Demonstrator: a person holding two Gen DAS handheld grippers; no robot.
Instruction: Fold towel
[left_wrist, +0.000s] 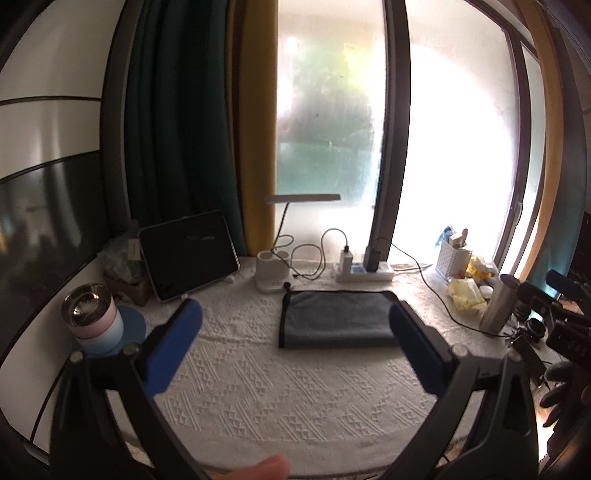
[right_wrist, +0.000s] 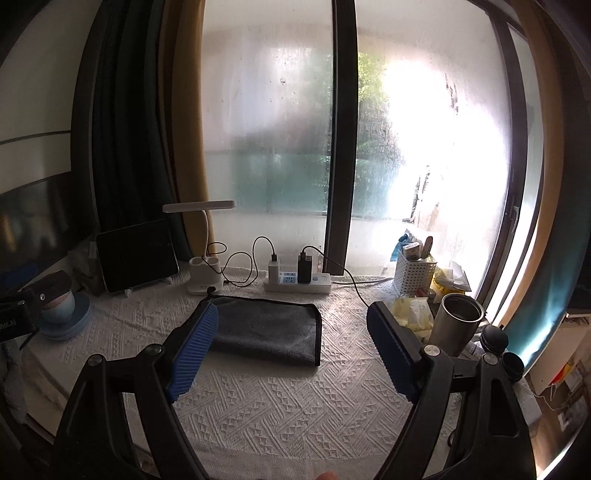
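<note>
Grey dark-edged folded towel (left_wrist: 338, 319) flat on white textured tablecloth (left_wrist: 258, 387) | left gripper (left_wrist: 295, 314) agape, empty | right gripper (right_wrist: 291, 314) agape, empty | both held clear.

Towel (left_wrist: 338, 319) lies flat mid-desk (left_wrist: 258, 398); power strip (left_wrist: 364, 274) and lamp (left_wrist: 273, 275) behind it, tablet (left_wrist: 188, 256) back-left, cup (left_wrist: 94, 317) far left, tumbler (left_wrist: 498, 304) right.

a matt, soft-napped grey microfibre towel (left_wrist: 338, 319) with dark stitched edging lies on a white woven tablecloth (left_wrist: 258, 387) of raised geometric texture. ribbed blue pads (right_wrist: 195, 347) line black matt plastic gripper arms. a brushed steel tumbler (right_wrist: 456, 325), a glossy tablet (left_wrist: 188, 254) screen and a perforated white plastic basket (right_wrist: 413, 275).
</note>
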